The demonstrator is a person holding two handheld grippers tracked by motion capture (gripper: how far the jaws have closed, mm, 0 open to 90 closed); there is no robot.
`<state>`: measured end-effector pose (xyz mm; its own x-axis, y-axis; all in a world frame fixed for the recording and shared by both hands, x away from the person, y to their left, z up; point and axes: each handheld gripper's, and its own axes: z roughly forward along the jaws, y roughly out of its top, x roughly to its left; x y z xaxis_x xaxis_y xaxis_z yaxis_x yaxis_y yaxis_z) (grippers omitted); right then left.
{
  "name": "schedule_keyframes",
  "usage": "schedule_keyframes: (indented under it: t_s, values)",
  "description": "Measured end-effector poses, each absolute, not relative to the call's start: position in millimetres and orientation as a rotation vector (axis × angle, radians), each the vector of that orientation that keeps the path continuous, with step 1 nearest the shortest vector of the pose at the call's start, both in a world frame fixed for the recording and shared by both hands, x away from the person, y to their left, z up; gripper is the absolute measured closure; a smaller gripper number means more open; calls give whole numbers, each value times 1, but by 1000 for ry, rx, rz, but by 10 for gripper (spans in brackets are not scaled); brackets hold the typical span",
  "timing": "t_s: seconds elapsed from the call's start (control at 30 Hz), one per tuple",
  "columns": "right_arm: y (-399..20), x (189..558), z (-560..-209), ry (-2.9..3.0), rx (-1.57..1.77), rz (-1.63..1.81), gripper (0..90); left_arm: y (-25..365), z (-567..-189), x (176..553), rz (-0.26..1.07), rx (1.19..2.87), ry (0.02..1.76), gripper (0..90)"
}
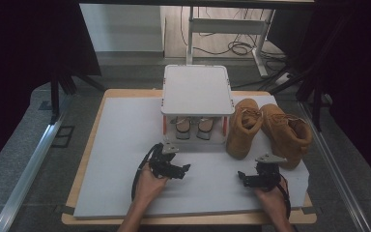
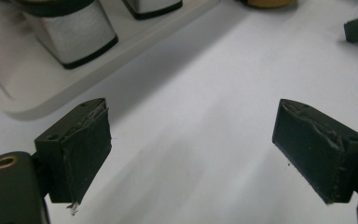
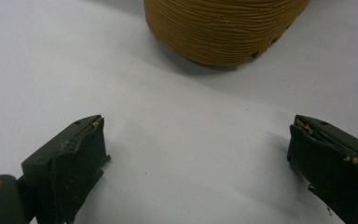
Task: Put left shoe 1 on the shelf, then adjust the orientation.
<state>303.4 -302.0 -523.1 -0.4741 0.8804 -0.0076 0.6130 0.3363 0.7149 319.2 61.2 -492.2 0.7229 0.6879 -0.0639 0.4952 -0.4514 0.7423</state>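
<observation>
- We see a white mat-covered wooden table (image 1: 125, 145) carrying everything.
- At its far middle stands a white two-tier plastic shoe rack (image 1: 197, 89); a pair of white shoes with black soles (image 1: 193, 126) sits on its lower shelf.
- Right of the rack, a pair of tan suede ankle boots (image 1: 265, 131) rests on the mat, toes toward us.
- Our left gripper (image 1: 182, 170) hovers near the rack's front, jaws spread wide, holding nothing.
- Our right gripper (image 1: 242, 177) sits just near of the boots, jaws likewise spread and empty, one boot toe (image 3: 223, 28) ahead of it.
</observation>
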Motion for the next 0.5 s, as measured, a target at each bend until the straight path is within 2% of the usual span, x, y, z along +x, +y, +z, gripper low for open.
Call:
schedule_keyframes:
  t_s: [0.5]
  values:
    - [-302, 304, -523, 2212, 1318, 925, 41, 92, -507, 297, 312, 2183, 920, 113]
